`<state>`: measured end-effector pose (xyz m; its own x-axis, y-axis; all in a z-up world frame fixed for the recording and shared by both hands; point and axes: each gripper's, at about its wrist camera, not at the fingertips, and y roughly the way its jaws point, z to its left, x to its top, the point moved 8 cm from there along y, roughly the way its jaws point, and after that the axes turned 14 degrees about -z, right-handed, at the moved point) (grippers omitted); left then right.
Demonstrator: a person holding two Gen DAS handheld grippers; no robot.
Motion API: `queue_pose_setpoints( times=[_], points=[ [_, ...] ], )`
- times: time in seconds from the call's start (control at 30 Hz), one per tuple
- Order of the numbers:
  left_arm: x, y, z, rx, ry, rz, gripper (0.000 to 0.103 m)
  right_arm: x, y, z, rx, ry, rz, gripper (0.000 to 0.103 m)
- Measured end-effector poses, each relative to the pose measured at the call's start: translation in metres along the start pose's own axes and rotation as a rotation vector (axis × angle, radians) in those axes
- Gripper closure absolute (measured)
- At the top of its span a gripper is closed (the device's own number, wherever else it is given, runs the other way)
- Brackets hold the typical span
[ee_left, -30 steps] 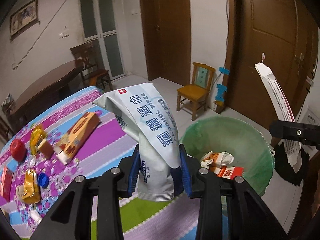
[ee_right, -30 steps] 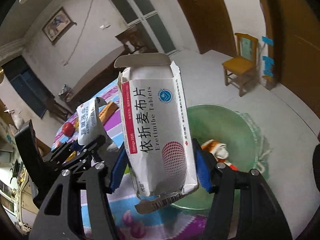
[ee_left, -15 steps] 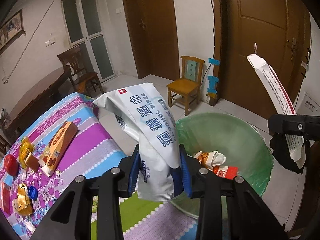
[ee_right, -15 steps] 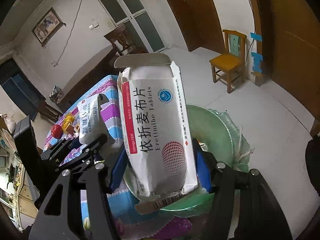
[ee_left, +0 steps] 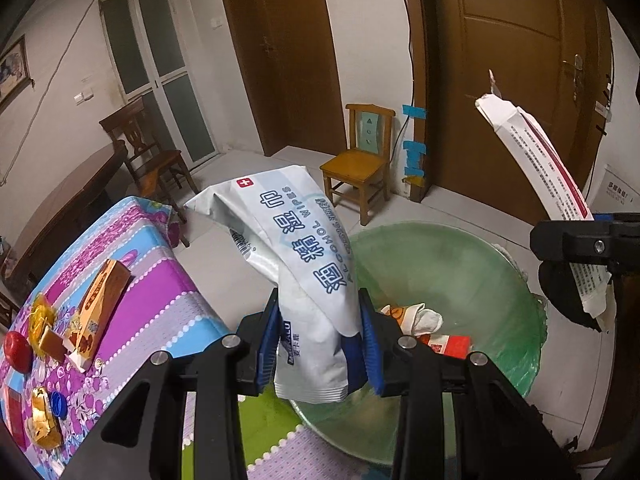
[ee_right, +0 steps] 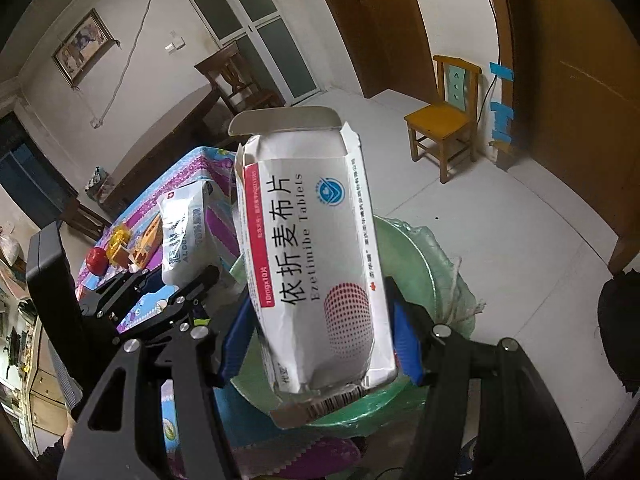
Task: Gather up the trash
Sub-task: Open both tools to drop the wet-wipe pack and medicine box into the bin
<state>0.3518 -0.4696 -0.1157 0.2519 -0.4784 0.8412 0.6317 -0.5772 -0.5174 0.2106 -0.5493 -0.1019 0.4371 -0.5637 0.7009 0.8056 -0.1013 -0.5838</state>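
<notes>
Room: pale tiled floor (ee_left: 248,264), white walls, brown wooden doors (ee_left: 516,60), glass-panel door (ee_left: 160,76) at back, framed picture (ee_right: 82,50) on wall. Dark wood table (ee_left: 68,204) w/ dark chair behind it; small yellow wooden chair (ee_left: 360,164) by the door w/ blue tape strips next to it.

Work surface: table under a bright purple/blue/green patterned cloth (ee_left: 160,296). On it, well apart from the grippers: orange carton (ee_left: 100,304) lying flat, gold wrappers, red round item (ee_left: 18,350), blue cap (ee_left: 59,402).

Bin: green-lined trash bin (ee_left: 480,280) on floor just beside table edge; inside, crumpled white/orange wrapper and red-white pack (ee_left: 448,346).

Left gripper (ee_left: 320,336): blue pads clamped on a white alcohol wipes pack (ee_left: 296,256), lower end pinched, top sticking up, creased, blue print + red cross mark. Pack hangs abt at bin's near rim.

Right gripper (ee_right: 320,340): pads grasping an opened white tablet box (ee_right: 312,256), red stripe, black lettering, top flap open, barcode flap at bottom. Box is above the bin.
</notes>
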Motion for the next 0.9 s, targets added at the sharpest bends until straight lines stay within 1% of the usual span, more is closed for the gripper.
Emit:
queue_pose_setpoints(
  times=[0.4,0.57,0.9],
  points=[
    [-0.007,0.018,-0.006,-0.016,0.017,0.020,0.066,-0.002,0.005,0.001,-0.024,0.000,0.016,0.045],
    [-0.010,0.024,-0.006,-0.012,0.020,0.031,0.066,-0.002,0.009,0.000,-0.031,-0.006,0.031,0.045],
    [-0.014,0.030,-0.009,-0.015,0.027,0.042,0.066,-0.006,0.017,-0.001,-0.039,-0.005,0.055,0.045]
  ],
)
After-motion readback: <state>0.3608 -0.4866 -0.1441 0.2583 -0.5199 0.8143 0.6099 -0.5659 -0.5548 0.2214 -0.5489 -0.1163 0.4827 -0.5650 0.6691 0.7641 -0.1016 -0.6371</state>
